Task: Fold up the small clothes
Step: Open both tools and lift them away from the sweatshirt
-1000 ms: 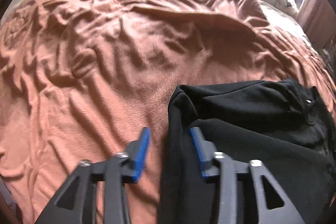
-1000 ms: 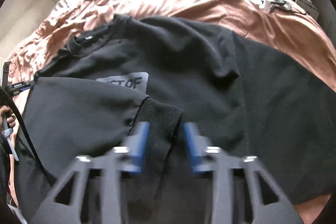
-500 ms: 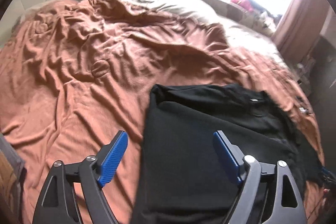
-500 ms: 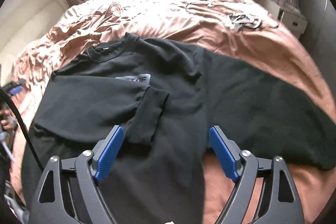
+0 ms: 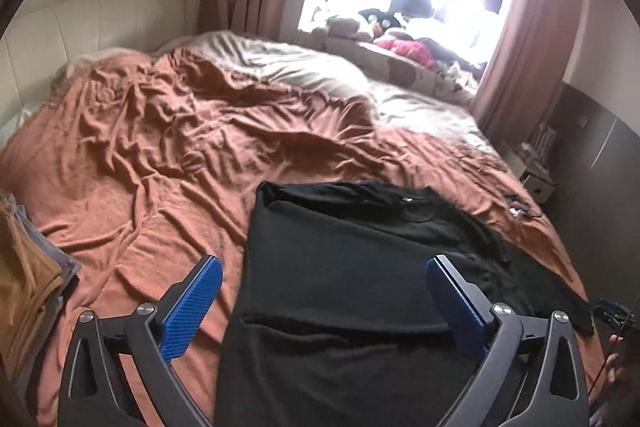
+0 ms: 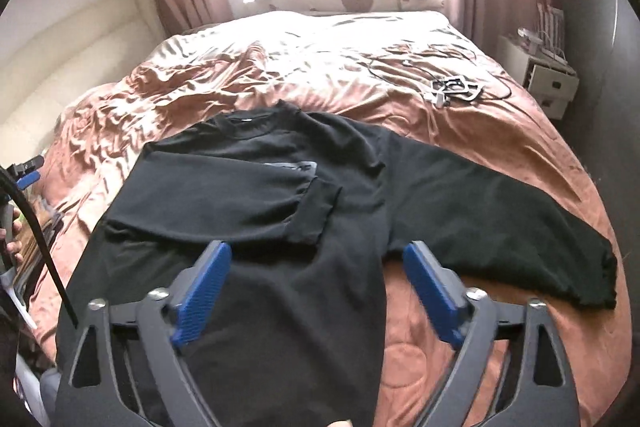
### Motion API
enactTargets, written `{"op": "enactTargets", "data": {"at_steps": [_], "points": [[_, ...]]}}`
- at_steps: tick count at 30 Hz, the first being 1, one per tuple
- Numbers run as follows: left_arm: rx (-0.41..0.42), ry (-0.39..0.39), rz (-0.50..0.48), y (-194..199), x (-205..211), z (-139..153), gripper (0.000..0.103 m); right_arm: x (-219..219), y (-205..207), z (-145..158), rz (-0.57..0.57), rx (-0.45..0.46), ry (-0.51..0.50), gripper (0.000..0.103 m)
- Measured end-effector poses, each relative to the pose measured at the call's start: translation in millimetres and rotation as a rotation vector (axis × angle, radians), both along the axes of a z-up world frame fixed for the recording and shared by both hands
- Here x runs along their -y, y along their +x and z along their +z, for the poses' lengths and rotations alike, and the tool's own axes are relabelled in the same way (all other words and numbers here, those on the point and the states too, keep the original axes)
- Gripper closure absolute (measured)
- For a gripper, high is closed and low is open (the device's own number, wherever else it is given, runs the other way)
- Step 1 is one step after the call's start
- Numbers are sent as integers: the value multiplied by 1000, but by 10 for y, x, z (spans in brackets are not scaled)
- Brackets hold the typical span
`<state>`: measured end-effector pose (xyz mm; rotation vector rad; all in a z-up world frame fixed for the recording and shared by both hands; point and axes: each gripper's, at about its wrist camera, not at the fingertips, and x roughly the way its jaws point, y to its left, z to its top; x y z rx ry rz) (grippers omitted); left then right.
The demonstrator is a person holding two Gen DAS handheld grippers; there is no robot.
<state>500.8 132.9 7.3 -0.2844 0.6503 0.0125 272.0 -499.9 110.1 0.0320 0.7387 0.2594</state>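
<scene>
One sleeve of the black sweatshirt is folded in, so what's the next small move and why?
Probably bring the right tool over to the cuff of the outstretched sleeve and pinch it. That sleeve lies flat on the brown bedspread, the other sleeve already crosses the black sweatshirt, and both tools, left tool too, are open and empty.

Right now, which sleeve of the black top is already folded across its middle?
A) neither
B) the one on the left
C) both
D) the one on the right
B: in the right wrist view, the left sleeve lies across the black top, while the right sleeve is spread out on the blanket.
</scene>
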Motion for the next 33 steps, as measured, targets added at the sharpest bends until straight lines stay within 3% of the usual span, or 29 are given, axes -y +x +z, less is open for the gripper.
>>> {"op": "enactTargets", "data": {"at_steps": [2, 8, 14, 33], "points": [[13, 6, 2, -109, 46, 59, 0, 22, -117, 51, 15, 20, 3, 0], [57, 59, -7, -377, 286, 243, 0, 83, -399, 82, -3, 52, -35, 0], [67, 56, -66, -499, 576, 308, 0, 327, -577, 116, -63, 36, 29, 0], [37, 13, -264, -358, 1736, 289, 0, 1402, -1035, 117, -249, -3, 148, 0]]}}
